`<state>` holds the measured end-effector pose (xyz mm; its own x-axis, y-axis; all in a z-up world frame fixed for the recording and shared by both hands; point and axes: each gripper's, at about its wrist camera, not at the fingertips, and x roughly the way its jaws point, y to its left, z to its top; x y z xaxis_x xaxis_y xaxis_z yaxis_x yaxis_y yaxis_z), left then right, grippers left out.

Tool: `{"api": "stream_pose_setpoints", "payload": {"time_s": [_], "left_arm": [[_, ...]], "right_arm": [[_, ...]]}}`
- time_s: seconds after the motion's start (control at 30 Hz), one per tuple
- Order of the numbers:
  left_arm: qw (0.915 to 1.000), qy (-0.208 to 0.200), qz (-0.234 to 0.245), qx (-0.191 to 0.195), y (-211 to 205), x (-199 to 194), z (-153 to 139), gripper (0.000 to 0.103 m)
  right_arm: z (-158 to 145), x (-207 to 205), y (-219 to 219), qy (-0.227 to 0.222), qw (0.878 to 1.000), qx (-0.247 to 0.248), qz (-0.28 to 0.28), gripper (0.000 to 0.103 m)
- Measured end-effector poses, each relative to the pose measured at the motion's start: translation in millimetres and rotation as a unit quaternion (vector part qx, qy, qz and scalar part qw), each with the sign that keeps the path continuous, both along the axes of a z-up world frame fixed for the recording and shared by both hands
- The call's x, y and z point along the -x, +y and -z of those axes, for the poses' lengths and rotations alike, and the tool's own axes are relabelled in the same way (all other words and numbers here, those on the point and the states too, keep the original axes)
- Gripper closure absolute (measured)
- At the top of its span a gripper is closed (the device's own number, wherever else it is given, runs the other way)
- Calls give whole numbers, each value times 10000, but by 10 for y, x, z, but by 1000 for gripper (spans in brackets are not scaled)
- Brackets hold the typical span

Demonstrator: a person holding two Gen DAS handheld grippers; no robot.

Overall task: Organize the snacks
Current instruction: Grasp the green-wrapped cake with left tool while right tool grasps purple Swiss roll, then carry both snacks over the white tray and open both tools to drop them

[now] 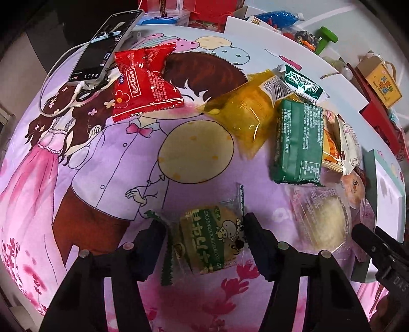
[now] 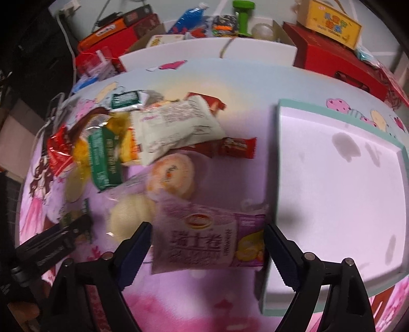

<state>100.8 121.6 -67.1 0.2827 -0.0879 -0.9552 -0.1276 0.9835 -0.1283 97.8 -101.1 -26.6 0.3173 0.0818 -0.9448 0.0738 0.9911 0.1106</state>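
Note:
My left gripper (image 1: pixel 204 245) is open, its fingers on either side of a round biscuit in a clear and green wrapper (image 1: pixel 209 242) lying on the cartoon-print cloth (image 1: pixel 102 158). My right gripper (image 2: pixel 207 252) is open around a purple Swiss-roll packet (image 2: pixel 204 242), which lies just left of a white tray with a teal rim (image 2: pixel 340 178). A pile of snacks lies between them: a red packet (image 1: pixel 143 84), a yellow packet (image 1: pixel 242 115), a green packet (image 1: pixel 297 143), a white packet (image 2: pixel 173 125) and round cakes in clear wrap (image 2: pixel 171 176).
A phone on a white cable (image 1: pixel 102 48) lies at the cloth's far left. Red boxes (image 2: pixel 337 58), a yellow carton (image 2: pixel 332 23), a green object (image 2: pixel 242 15) and a blue bag (image 2: pixel 189 18) crowd the back edge. The right gripper's body shows in the left wrist view (image 1: pixel 383 255).

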Motion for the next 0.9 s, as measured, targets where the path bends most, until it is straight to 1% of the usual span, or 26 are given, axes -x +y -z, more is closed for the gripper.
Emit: {"api": "stream_pose_setpoints", "payload": {"time_s": [0.07,0.13,0.2,0.23,0.27,0.3,0.47,0.53,0.7,0.77,0.9], "left_arm": [[10000,12,13,-31,-4,-9,-2,40],[10000,14,25,-39,39,-28,4,40],[10000,8,29,-26,92,-52,6,40],[10000,4,26,-37,55,-93,39,42],[10000,-3,25,-56,55,-77,21,45],[10000,-16,20,-80,53,-75,9,46],[9999,-88,49,-38,60,-116,-33,48],[9999,-164,47,-27,-30,-24,-128,48],[9993,-348,114,-34,-67,25,-287,48],[9989,-409,223,-25,-132,36,-357,48],[9976,-434,533,-19,-417,69,-470,48]], "right_arm": [[63,-28,-22,68,9999,-124,33,16],[73,-43,-43,44,9999,-138,62,18],[56,-36,-79,2,9998,-178,125,22],[51,-38,-108,-22,9997,-185,151,23],[38,-29,-124,-33,9997,-189,171,24],[30,-21,-141,-48,9996,-209,186,25],[-41,31,-184,-146,9991,-325,242,26],[-95,79,-186,-217,9987,-383,243,26],[-310,143,-193,-402,9980,-461,179,26],[-390,166,-225,-453,9977,-488,157,26],[-495,180,-337,-513,9978,-344,222,26]]}}
